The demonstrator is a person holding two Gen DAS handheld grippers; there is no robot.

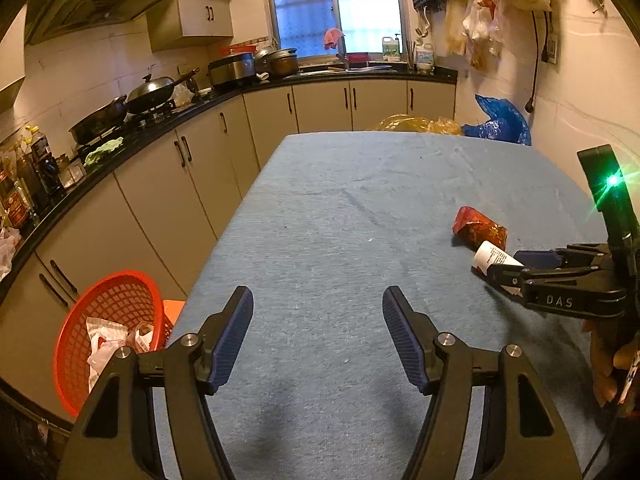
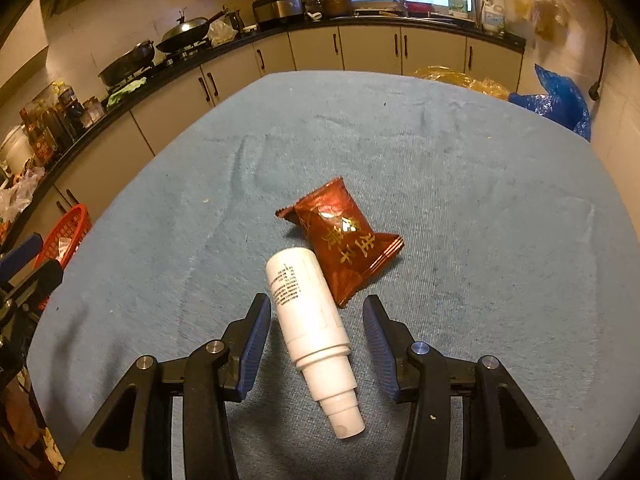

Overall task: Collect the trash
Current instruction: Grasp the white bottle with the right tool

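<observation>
Kitchen table scene, both wrist views. I see a table (image 2: 480, 200) covered with a blue cloth, its far edge facing an L-shaped counter (image 1: 256, 88) with pale cabinets. Beside the table's left edge, lower than the tabletop, stands an orange basket (image 1: 108, 312) holding crumpled plastic bags (image 1: 116, 344). My left gripper (image 1: 318, 334) hovers over bare cloth with its jaws spread wide and nothing between them. My right gripper (image 2: 316, 342) points down at the trash with its jaws partly spread; its pads stand on either side of a white bottle (image 2: 308, 320), which lies on the cloth with its narrow neck toward the camera. The left pad sits just beside the bottle's body and I cannot tell whether it touches; the right pad is clearly apart. Just beyond the bottle, touching its far end, lies a red snack packet (image 2: 344, 240) with gold lettering, flat on the cloth.
</observation>
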